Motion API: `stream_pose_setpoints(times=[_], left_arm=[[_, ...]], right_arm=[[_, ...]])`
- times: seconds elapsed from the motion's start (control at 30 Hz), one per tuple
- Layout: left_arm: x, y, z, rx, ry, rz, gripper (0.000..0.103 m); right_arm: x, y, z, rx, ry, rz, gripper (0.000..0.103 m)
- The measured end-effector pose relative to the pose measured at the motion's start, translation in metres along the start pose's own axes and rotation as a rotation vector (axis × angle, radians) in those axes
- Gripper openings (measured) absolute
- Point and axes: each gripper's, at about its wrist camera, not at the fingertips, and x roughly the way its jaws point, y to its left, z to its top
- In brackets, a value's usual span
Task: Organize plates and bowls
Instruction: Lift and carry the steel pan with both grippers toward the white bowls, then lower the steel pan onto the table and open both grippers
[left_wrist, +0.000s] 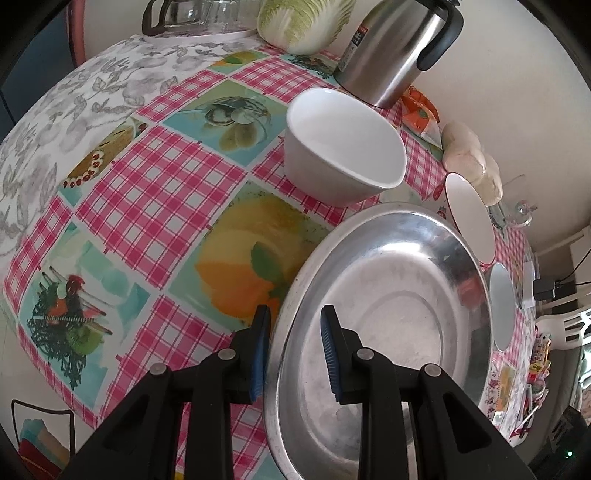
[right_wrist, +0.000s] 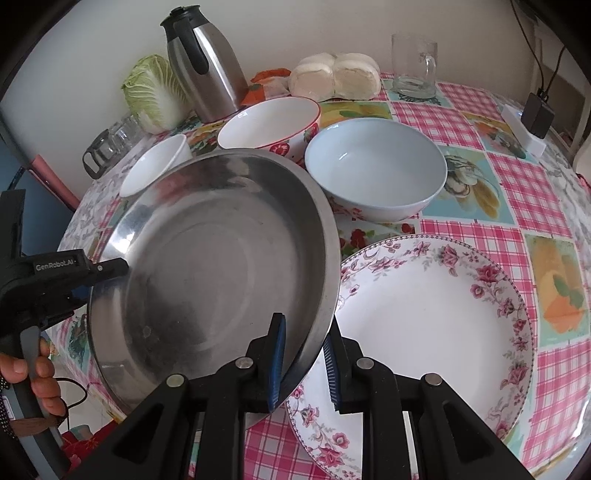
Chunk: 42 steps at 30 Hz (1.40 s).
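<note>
Over checked pink tablecloth (left_wrist: 155, 192): round dull steel basin (right_wrist: 207, 266), tilted; left gripper (left_wrist: 295, 347) and right gripper (right_wrist: 304, 354) each pinch its rim.

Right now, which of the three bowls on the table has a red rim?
The middle bowl, in front of the steel flask: red rim, red flowers outside. The small bowl left of it is plain white; the big bowl to its right is pale blue.

The steel basin (right_wrist: 207, 258) is brushed metal, dull-shiny with scuffs. The flowered plate (right_wrist: 436, 314) and pale blue bowl (right_wrist: 376, 173) look like glazed ceramic — smooth, glossy. The tablecloth (left_wrist: 147, 192) seems a slick printed plastic sheet. The gripper pads (right_wrist: 277, 362) — ribbed blue rubber on matt black plastic.
</note>
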Motion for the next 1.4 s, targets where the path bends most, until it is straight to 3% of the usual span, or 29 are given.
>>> stream_pose_setpoints(times=[0.63, 1.03, 1.2, 1.4], left_arm=[[0.006, -0.009, 0.006, 0.029, -0.02, -0.075, 0.032], [0.009, -0.018, 0.017, 0.07, -0.088, -0.107, 0.032], [0.015, -0.012, 0.014, 0.056, -0.045, -0.057, 0.032], [0.013, -0.006, 0.016, 0.029, -0.033, -0.068, 0.032]], right_arm=[[0.002, -0.004, 0.003, 0.007, -0.026, -0.036, 0.02], [0.008, -0.008, 0.009, 0.017, -0.053, -0.049, 0.02], [0.011, -0.006, 0.01, 0.017, -0.045, -0.044, 0.02], [0.013, -0.003, 0.008, 0.002, -0.022, -0.043, 0.02]])
